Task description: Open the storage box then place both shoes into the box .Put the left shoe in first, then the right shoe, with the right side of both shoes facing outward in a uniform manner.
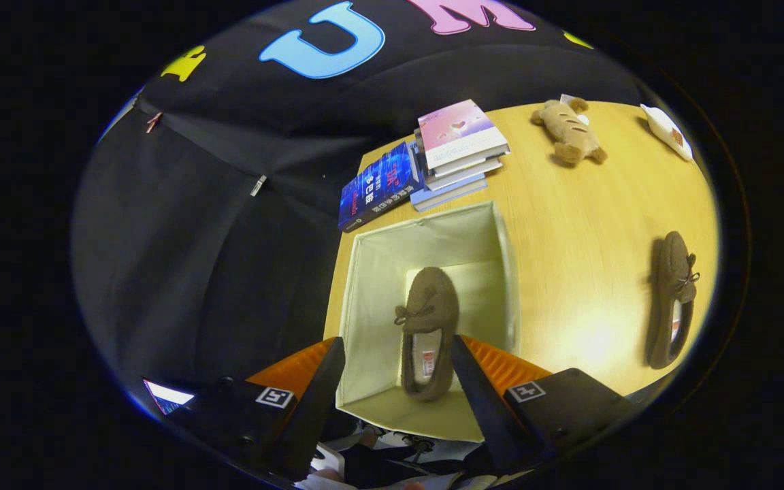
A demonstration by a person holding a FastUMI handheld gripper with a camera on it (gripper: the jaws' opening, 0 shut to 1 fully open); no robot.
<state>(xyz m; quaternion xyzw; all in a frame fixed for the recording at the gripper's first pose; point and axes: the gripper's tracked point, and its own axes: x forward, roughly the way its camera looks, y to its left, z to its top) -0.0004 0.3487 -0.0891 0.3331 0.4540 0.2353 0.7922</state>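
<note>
Hovering over the open storage box (433, 235), jaws wide and empty, left shoe (428, 327) lying inside.
Right shoe (672, 299) waits on the surface (569, 238): looks soft, light; pinch its heel collar, I'd say.

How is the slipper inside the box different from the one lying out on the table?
The shoe in the box rests on the floor of the open storage box, between the open claw fingers; the shoe on the table lies on bare wood, off to the side beyond them. The boxed one lies flat, opening up; the table one seems tipped toward its side. Both are brown, fuzzy, with a small bow.
</note>
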